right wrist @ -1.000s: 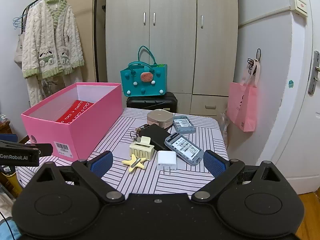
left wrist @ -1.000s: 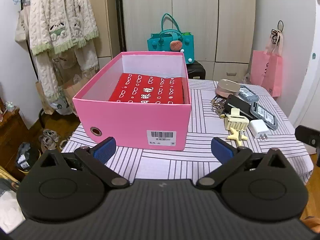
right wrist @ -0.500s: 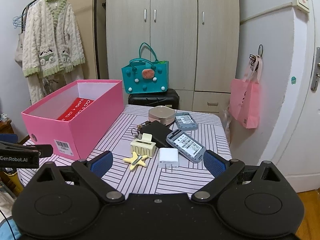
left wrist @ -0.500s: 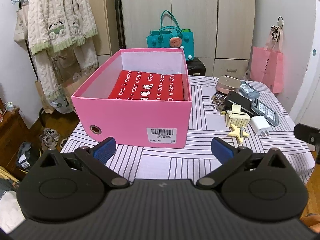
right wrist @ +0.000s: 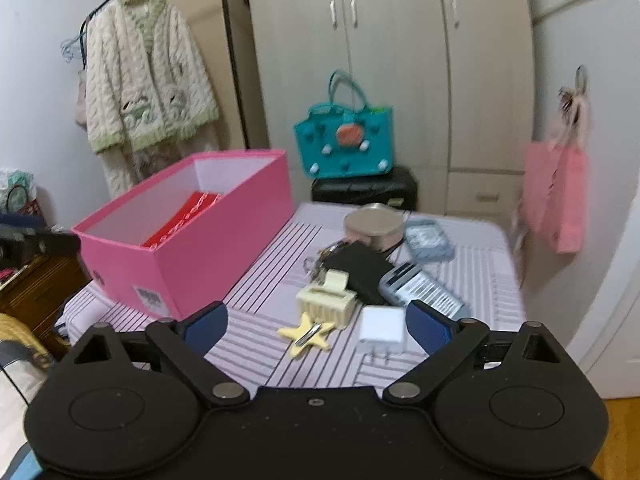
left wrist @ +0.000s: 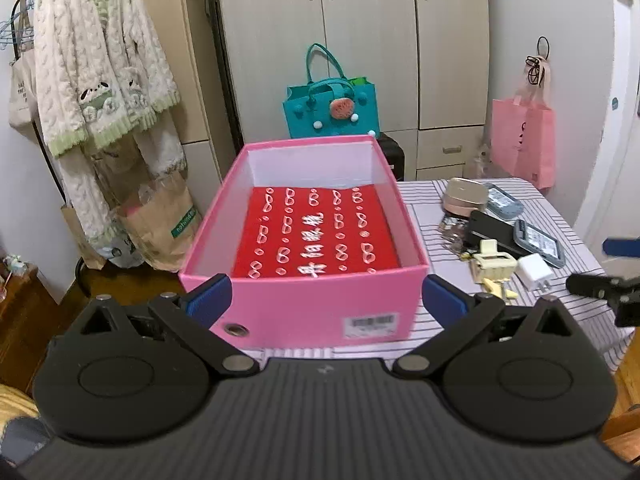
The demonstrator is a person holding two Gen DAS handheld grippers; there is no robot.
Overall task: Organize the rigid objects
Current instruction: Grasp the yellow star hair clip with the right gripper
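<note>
**A:** You are over a striped tablecloth [right wrist: 256, 280] in a bedroom, wardrobe doors across the top of both frames. The pink box [left wrist: 304, 312] fills the centre of the left wrist view, a red packet [left wrist: 316, 236] flat on its floor. Your left gripper [left wrist: 324, 300] is spread wide and empty, low against the box's near wall.

**B:** And the right one?

**A:** Your right gripper [right wrist: 316, 326] is spread too, holding nothing. The loose pieces lie at lower centre of its view: a yellow star clip [right wrist: 306, 334], a cream hair claw [right wrist: 326, 300], a white charger [right wrist: 382, 326], then a black case [right wrist: 358, 270] and a grey device [right wrist: 420, 290] behind.

**B:** What might go wrong?

**A:** They sit crowded, some touching. If you close on the star, a finger could catch the hair claw or charger and shove either away. The star lies flat and thin, so I judge your pads may slide over it. The right view is blurred, so judge your aim with care.

**B:** And the star itself?

**A:** Pale yellow, five points, with a metal clip across it.
</note>
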